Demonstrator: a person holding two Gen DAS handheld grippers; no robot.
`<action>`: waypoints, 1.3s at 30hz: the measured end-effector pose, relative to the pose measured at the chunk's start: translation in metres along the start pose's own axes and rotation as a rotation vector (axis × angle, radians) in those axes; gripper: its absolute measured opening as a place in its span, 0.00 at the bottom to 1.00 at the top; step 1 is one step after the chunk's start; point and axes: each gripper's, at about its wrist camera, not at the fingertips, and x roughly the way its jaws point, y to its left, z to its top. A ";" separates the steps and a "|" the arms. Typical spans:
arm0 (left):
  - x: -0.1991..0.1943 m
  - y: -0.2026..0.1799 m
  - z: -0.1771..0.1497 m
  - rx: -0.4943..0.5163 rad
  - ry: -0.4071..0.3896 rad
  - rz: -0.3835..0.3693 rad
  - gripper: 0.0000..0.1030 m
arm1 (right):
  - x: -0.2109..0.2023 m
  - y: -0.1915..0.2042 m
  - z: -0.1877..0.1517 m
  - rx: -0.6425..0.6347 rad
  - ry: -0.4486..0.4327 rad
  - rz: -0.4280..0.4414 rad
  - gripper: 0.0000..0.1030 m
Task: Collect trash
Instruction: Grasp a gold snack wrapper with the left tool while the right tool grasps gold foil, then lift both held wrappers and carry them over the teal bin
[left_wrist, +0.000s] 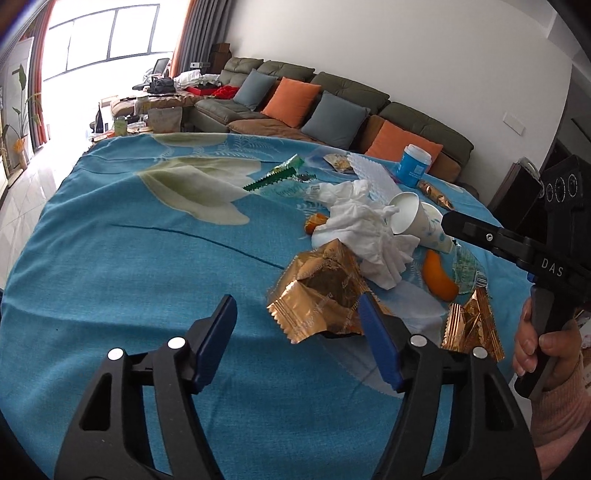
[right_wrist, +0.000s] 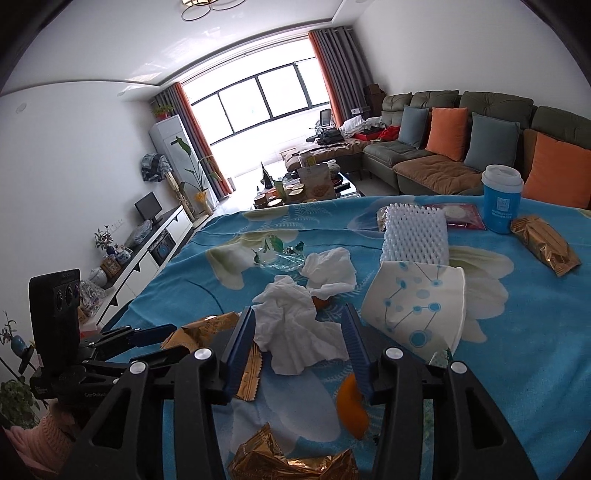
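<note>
- The trash lies heaped toward one side of the bench (left_wrist: 110, 258), on its blue flowered cloth: crumpled white tissue (left_wrist: 364, 229), a tipped paper cup (left_wrist: 417, 221), gold foil wrappers, a piece of orange peel (left_wrist: 437, 275) and a green wrapper (left_wrist: 277, 177) farther back.
- The left tongs (left_wrist: 299, 325) stand spread just above the cloth. Their right pad sits against the edge of the large gold wrapper (left_wrist: 325, 291), while the left pad is over bare cloth; nothing is pinched, which reads as lining up on that wrapper.
- The right tongs (right_wrist: 299, 354) are spread as well, with the crumpled tissue (right_wrist: 295, 328) showing between the pads. I judge they are placed to take it; whether the pads touch it I cannot tell.
- The paper cup (right_wrist: 417, 306) lies on its side just beside the right tongs, with a white foam net sleeve (right_wrist: 415, 236) behind it.
- A blue lidded cup (right_wrist: 502, 199) stands upright near the far edge, with a gold packet (right_wrist: 546, 245) next to it; that packet looks full, so it may not be trash.
- No bin or bag shows in either view, so where the trash is to go is unknown.
- The orange peel (right_wrist: 352, 406) is partly covered by the right tongs' frame, and a second bit of orange peeps from under the tissue.
- A gold wrapper (right_wrist: 291, 461) is cut off by the lower rim of the right view.
</note>
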 end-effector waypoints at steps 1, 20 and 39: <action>0.003 0.001 0.000 -0.009 0.011 -0.014 0.55 | 0.001 -0.001 -0.001 0.002 0.004 0.000 0.45; -0.023 0.016 -0.014 -0.059 -0.011 -0.052 0.21 | -0.022 0.014 -0.039 -0.111 0.124 0.056 0.45; -0.069 0.044 -0.034 -0.112 -0.067 -0.007 0.12 | -0.022 0.042 -0.050 -0.225 0.190 0.076 0.18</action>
